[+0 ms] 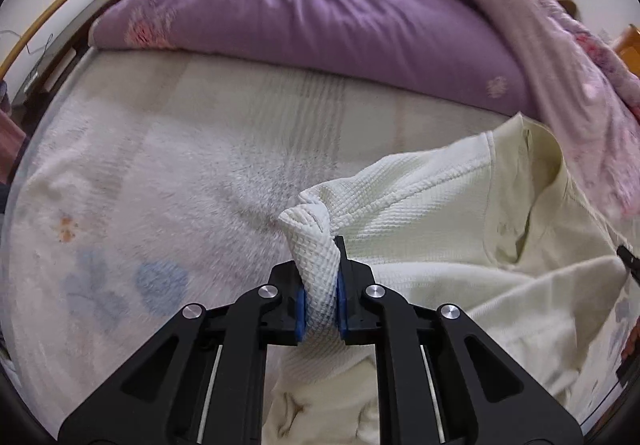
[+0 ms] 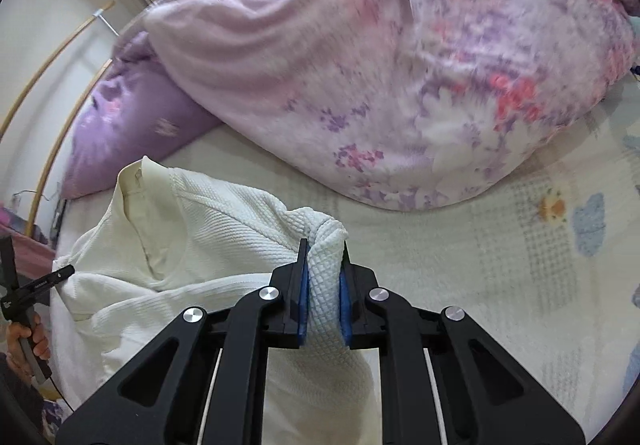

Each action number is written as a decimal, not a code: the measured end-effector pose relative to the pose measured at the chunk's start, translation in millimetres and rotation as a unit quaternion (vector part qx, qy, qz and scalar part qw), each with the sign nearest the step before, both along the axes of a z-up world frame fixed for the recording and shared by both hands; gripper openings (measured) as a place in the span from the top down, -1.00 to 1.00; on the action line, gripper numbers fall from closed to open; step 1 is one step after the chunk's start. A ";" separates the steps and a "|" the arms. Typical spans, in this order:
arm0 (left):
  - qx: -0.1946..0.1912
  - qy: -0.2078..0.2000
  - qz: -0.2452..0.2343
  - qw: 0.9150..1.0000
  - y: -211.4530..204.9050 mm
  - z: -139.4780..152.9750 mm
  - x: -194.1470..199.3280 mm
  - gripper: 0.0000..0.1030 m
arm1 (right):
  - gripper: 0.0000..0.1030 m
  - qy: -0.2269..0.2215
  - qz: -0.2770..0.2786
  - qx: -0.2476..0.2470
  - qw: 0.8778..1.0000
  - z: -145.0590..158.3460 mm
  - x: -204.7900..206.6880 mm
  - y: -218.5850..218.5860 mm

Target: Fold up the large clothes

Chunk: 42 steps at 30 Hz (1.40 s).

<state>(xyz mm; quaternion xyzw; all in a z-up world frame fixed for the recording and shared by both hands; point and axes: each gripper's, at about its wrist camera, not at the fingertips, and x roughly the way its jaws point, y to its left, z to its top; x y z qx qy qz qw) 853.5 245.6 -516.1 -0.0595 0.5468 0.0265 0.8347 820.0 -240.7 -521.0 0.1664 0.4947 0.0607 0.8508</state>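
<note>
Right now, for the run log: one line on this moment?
left gripper: shut on cream top | right gripper: shut on cream top | bed: beneath

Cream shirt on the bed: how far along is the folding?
Early. Done: both grasps. The left hand-held gripper and right hand-held gripper each pinch bunched waffle fabric of the cream shirt. In hand: the shirt held between them. Left: every fold; it looks rumpled, collar standing.
</note>
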 end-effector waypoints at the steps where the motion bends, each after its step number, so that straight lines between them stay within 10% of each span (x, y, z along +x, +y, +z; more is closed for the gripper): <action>1: 0.004 -0.004 -0.004 1.000 -0.5 5.8 -9.0 0.79 | 0.78 -0.002 -0.001 0.001 1.000 3.5 -4.0 1.6; 19: -0.015 -0.035 0.017 0.999 6.7 68.7 -211.5 0.78 | 0.81 -0.026 -0.004 0.027 0.999 88.8 -167.9 -11.9; 33: -0.076 0.082 0.127 0.986 32.1 -44.8 -380.4 0.58 | 0.94 0.117 -0.075 0.063 0.988 -24.0 -330.8 -51.6; 38: -0.138 0.073 0.200 0.967 51.8 -42.4 -406.8 0.31 | 0.71 0.122 -0.151 0.142 0.971 -28.8 -349.9 -65.6; 42: -0.236 0.031 0.230 0.944 52.0 -28.9 -424.1 0.27 | -0.13 0.121 -0.226 0.275 0.927 -40.6 -370.4 -67.6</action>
